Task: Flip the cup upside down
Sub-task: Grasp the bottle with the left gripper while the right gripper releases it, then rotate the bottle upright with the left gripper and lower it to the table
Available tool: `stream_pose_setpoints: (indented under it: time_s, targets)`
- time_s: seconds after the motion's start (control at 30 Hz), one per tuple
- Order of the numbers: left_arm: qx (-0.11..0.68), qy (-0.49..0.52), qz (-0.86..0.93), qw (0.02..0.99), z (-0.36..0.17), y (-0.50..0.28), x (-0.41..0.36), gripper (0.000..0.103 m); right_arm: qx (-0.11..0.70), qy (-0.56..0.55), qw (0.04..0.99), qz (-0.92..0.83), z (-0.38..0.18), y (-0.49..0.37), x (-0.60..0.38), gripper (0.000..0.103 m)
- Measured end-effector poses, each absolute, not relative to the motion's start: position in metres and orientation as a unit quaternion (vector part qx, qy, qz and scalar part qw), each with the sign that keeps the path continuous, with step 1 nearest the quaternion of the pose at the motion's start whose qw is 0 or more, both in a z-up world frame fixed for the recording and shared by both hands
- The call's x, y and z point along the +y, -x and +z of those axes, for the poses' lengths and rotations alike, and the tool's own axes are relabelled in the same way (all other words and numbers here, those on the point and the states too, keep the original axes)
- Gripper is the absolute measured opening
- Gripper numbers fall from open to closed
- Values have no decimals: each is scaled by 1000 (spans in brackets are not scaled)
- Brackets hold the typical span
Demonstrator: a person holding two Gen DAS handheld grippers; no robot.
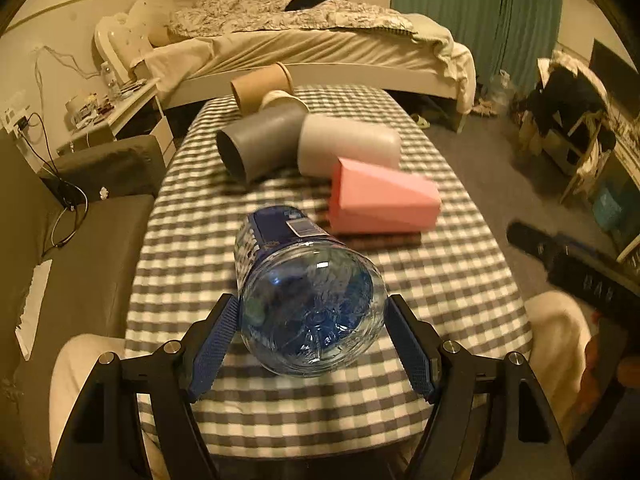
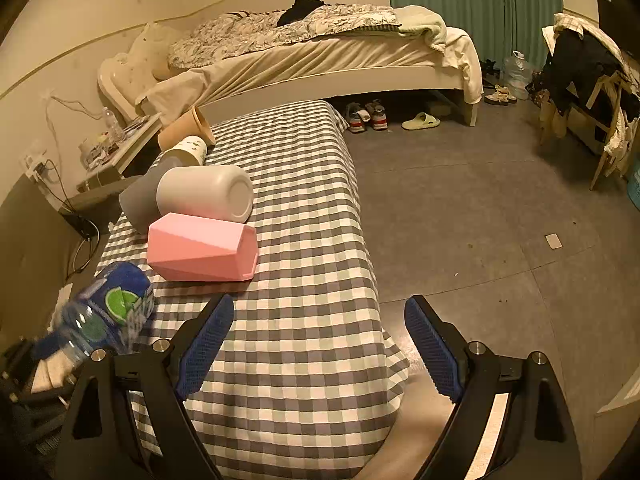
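Several cups lie on their sides on the checked tablecloth point(image 1: 448, 280): a pink faceted cup point(image 1: 380, 204) point(image 2: 200, 248), a white cup point(image 1: 348, 148) point(image 2: 204, 192), a grey cup point(image 1: 260, 140) point(image 2: 134, 200), a small printed cup point(image 1: 280, 100) point(image 2: 192, 150) and a tan cup point(image 1: 260, 84) point(image 2: 182, 126). My left gripper point(image 1: 314, 320) is shut on a clear water bottle point(image 1: 308, 292) point(image 2: 108, 308) with a blue label, held tilted, base toward the camera. My right gripper point(image 2: 320, 328) is open with nothing in it, over the table's near right edge point(image 2: 376, 320).
A bed point(image 2: 320, 60) stands behind the table. A bedside shelf point(image 1: 120, 104) with cables is at the left, and a dark sofa point(image 1: 100, 184) runs along the table's left side. Shoes point(image 2: 366, 116), a slipper and a cluttered chair point(image 2: 588, 68) sit on the grey floor to the right.
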State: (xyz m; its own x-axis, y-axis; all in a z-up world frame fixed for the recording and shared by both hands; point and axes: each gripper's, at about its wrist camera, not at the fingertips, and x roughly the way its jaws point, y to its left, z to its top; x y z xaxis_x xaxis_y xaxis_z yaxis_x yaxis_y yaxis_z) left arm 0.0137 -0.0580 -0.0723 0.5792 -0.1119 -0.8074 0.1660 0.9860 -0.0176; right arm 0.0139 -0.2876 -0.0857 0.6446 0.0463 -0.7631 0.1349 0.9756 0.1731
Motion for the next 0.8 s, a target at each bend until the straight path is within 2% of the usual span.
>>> stream_pose_setpoints:
  time_s: [0.37, 0.77, 0.8]
  targets:
    - [461, 13, -48, 886, -60, -60, -21, 77, 427, -100, 898, -25, -89, -15, -283, 87]
    - [460, -10, -24, 888, -67, -112, 3, 77, 433, -78, 898, -21, -91, -25, -269, 87]
    - [459, -10, -24, 888, -69, -114, 6, 73, 434, -74, 898, -20, -91, -26, -268, 87]
